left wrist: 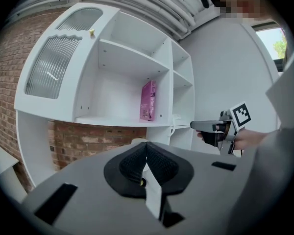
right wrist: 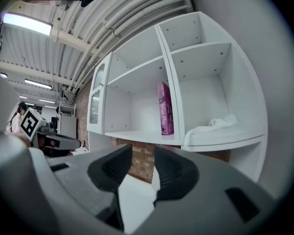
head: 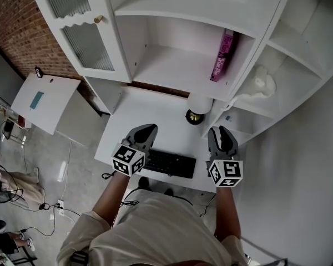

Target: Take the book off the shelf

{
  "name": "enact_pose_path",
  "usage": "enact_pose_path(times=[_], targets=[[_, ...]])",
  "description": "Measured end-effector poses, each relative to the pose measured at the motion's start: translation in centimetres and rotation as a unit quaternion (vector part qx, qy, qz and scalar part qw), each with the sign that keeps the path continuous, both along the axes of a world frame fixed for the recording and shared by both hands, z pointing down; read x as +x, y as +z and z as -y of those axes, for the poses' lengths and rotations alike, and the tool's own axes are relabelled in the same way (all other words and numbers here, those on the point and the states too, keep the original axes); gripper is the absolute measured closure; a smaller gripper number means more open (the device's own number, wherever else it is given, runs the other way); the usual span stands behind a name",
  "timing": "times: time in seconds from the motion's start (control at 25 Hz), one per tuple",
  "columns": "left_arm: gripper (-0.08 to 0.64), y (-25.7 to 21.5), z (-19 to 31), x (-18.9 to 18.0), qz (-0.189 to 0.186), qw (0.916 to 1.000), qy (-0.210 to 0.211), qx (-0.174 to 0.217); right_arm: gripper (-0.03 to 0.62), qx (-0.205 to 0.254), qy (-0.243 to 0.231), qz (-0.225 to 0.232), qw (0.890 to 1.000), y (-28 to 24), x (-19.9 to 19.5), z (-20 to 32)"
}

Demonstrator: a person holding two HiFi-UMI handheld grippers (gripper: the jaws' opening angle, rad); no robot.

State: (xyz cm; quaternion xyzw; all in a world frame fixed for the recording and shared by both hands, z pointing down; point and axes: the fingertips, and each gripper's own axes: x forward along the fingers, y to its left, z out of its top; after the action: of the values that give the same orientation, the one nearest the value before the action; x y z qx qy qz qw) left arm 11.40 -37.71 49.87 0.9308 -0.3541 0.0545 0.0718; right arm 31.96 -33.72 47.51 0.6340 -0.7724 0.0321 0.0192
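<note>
Left gripper [left wrist: 147,150]: my jaws are closed tip to tip, with nothing between them. Right gripper [right wrist: 141,161]: my jaws stand apart with a clear gap, and the gap is empty. I hold both side by side, pointing away from me toward the shelf [head: 172,73]. Neither touches anything.

In the head view both hang over the near edge of the desk [head: 150,107]. The left one is over the left end of the keyboard [head: 169,163], and the right one is just past its right end.

The book [head: 225,54] is pink and stands upright on the shelf's middle board. It sits at the right end of that compartment, against the divider. It is far from both grippers.

Right of the divider, a white cloth [head: 261,82] lies on a lower curved board. Left of the open compartment is a door [head: 83,32] with ribbed glass and a small gold knob [head: 99,19].

On the far desk, under the book's end of the shelf, sits a white round thing [head: 200,101]. A small dark round thing [head: 194,117] is just near it. I cannot tell what either one is.

A brick wall [head: 16,21] is far left. Cables [head: 44,206] lie on the floor at left.
</note>
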Motion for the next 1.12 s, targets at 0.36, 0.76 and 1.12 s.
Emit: enact_pose_path(times=[0.36,0.76,1.12], targets=[[0.566,-1.5,3.4,-0.4,-0.012,0.9983,0.057,0.005,0.465,0.006,0.052,-0.009,0.999,-2.3,-1.4,1.6],[0.566,-2.8,6.7,-1.1,-0.025,0.9948,0.099,0.003,0.464,0.019,0.105,-0.015,0.994,-6.1,-1.7,5.7],[0.566,-5.2,9.5,-1.1,-0.029,0.9923,0.119,0.017,0.462,0.004,0.141,-0.013,0.990,-8.1,-1.0,10.8]])
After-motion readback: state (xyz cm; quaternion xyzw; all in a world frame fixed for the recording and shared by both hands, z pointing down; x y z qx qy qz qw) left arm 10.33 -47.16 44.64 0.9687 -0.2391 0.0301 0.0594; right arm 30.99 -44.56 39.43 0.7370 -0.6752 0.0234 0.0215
